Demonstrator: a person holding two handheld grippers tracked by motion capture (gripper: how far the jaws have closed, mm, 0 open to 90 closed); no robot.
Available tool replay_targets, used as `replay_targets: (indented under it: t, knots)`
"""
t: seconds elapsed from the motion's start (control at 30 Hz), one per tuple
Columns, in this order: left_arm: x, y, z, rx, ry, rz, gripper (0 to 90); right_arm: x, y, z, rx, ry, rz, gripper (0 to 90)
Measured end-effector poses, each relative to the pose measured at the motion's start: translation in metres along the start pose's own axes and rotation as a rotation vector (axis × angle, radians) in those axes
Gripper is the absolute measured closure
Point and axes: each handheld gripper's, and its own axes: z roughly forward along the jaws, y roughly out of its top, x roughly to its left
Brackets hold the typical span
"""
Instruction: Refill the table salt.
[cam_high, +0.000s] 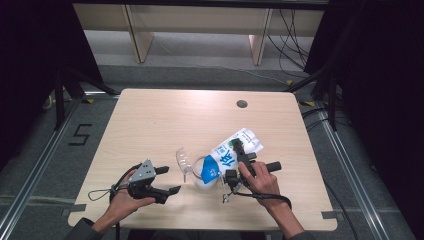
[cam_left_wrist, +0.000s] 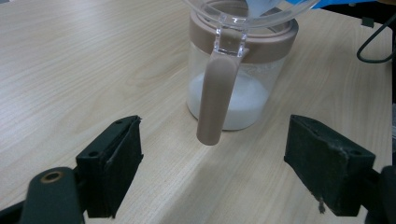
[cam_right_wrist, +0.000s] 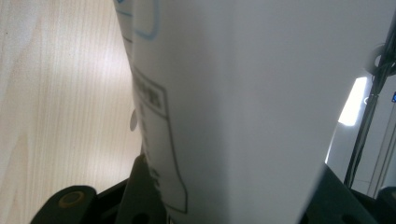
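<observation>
A clear jar (cam_high: 204, 178) (cam_left_wrist: 233, 93) with a brown collar and brown handle (cam_left_wrist: 215, 102) stands near the table's front edge, with white powder in its bottom. Its clear lid (cam_high: 183, 161) (cam_left_wrist: 247, 9) is flipped open to the left. A white and blue bag (cam_high: 235, 149) (cam_right_wrist: 233, 102) is tilted with its blue end over the jar's mouth. My right gripper (cam_high: 240, 154) (cam_right_wrist: 229, 196) is shut on the bag's sides. My left gripper (cam_high: 171, 180) (cam_left_wrist: 212, 172) is open just left of the jar, its jaws wide apart on either side of the handle without touching it.
The light wooden table (cam_high: 150, 120) has a round cable hole (cam_high: 242, 104) at its back right. A black cable (cam_left_wrist: 373, 42) from the right gripper loops beside the jar. Wooden shelf legs (cam_high: 140, 40) stand on the floor beyond the table.
</observation>
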Motion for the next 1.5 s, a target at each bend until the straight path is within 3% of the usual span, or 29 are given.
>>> replay_targets:
  t: [1.5]
  knots:
    - [-0.0001,-0.0001,0.0,0.001,-0.001,0.001,18.4,-0.0002,0.0008,0.0007,0.007,-0.011,-0.027,67.1]
